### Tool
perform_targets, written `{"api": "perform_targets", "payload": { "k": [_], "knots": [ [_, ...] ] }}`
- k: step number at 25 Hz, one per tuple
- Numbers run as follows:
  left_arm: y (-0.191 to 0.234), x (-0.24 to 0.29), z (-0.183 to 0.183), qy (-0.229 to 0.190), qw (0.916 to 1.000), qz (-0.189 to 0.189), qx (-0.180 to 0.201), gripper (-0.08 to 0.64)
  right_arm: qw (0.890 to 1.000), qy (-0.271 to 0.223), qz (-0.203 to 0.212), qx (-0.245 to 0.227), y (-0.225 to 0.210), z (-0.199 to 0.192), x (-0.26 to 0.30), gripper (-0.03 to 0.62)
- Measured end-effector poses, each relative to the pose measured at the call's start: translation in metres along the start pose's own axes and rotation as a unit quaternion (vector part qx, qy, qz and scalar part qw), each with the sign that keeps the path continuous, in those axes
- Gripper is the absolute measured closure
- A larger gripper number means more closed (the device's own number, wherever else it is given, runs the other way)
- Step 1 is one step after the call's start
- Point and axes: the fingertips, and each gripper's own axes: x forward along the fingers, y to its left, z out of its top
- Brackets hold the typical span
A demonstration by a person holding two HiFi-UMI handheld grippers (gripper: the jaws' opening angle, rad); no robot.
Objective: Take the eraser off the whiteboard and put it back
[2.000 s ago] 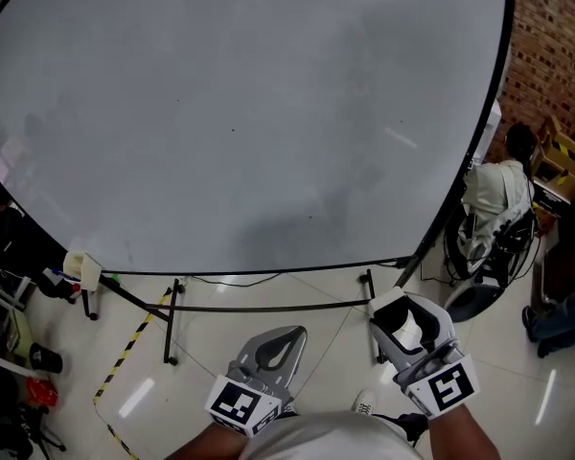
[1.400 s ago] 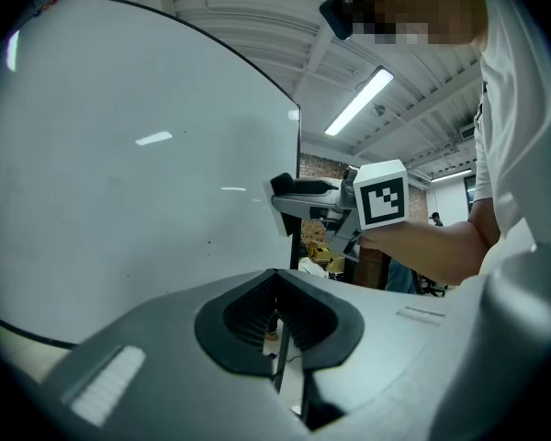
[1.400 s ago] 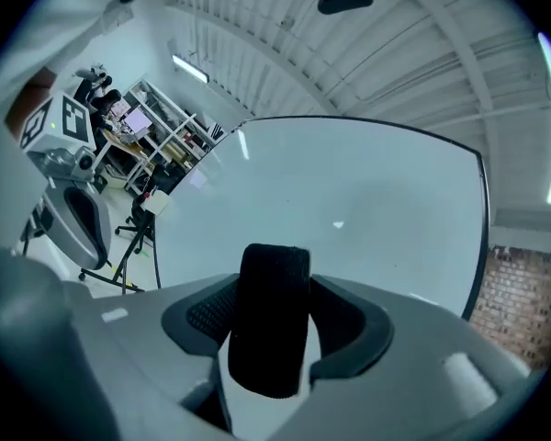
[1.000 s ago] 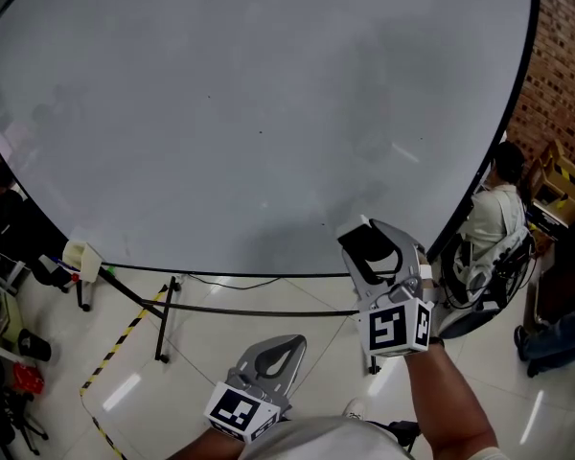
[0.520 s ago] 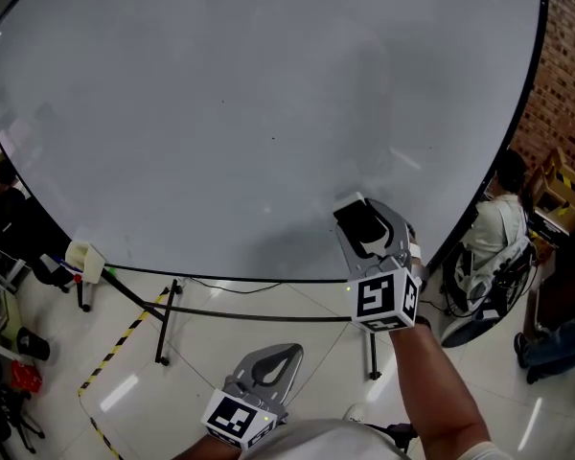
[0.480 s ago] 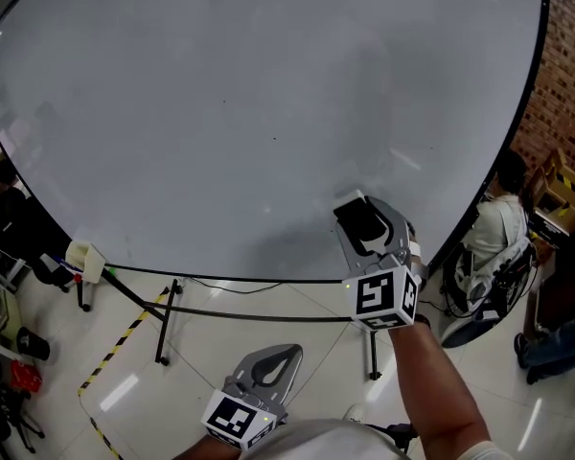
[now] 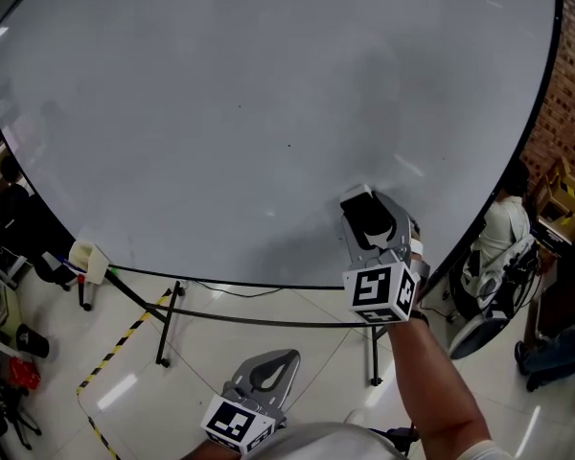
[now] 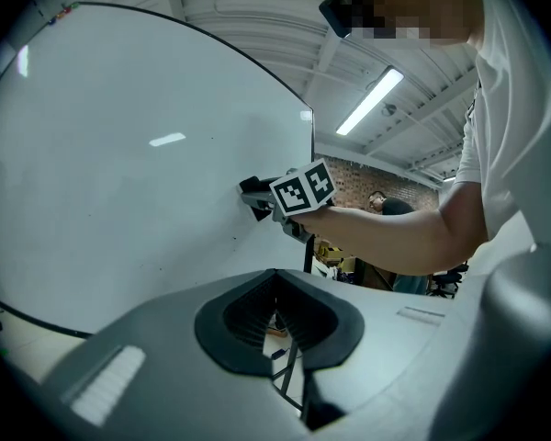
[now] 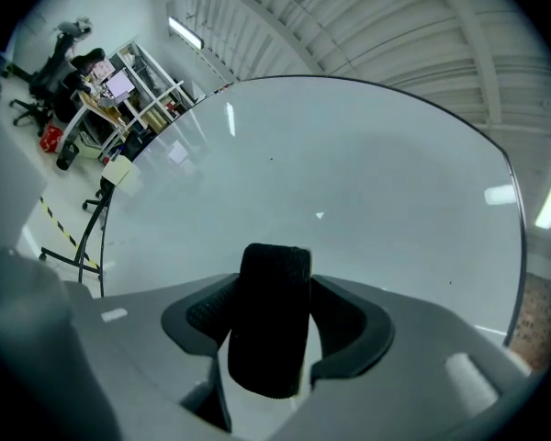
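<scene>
Our right gripper [image 7: 367, 217] has risen from down low to the whiteboard [image 7: 220, 113], its jaws clamped on the black eraser [image 9: 271, 320] near the board's lower right. Our left gripper [image 7: 268, 377] hangs low, jaws together on nothing.

I record my right gripper [image 9: 277, 331] clamped on the black eraser [image 9: 272, 292], which stands upright between both jaws. The whiteboard [image 9: 349, 173] fills the field ahead; contact undetermined.
</scene>
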Motion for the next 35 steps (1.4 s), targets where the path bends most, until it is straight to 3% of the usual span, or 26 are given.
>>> {"api": "perform_targets", "payload": {
  "k": [14,23,25,26,28,30,32,33,35],
  "knots": [
    [0.003,0.004,-0.001,-0.002,0.9999,-0.009,-0.005,0.543,1.0,0.002,0.01,-0.007,0.008,0.002,0.001,0.351],
    [-0.008,0.009,-0.002,0.002,0.9999,-0.012,-0.007,0.543,1.0,-0.012,0.011,0.011,0.0,0.009,-0.045,0.348],
    [-0.008,0.012,-0.002,0.001,0.9999,-0.011,-0.007,0.543,0.998,-0.028,0.038,0.035,0.006,0.009,-0.065,0.378],
    [-0.008,0.013,-0.001,0.0,0.9999,-0.01,-0.006,0.543,0.996,-0.037,0.06,0.055,0.012,0.007,-0.076,0.441],
    [-0.008,0.015,0.0,-0.001,0.9999,-0.01,-0.005,0.543,0.985,-0.047,0.114,0.121,0.028,-0.003,-0.1,0.591],
    [-0.008,0.018,0.001,-0.002,1.0,-0.009,-0.004,0.543,0.96,-0.041,0.17,0.221,0.044,-0.019,-0.123,0.591],
    [-0.009,0.021,0.002,-0.002,1.0,-0.007,-0.002,0.543,0.926,-0.028,0.209,0.313,0.053,-0.032,-0.143,0.591],
    [-0.01,0.022,0.003,-0.002,1.0,-0.007,-0.001,0.543,0.912,-0.025,0.219,0.347,0.055,-0.035,-0.152,0.591],
    [-0.013,0.026,0.005,-0.003,1.0,-0.008,0.0,0.543,0.894,-0.029,0.227,0.384,0.054,-0.039,-0.17,0.591]
  ]
}}
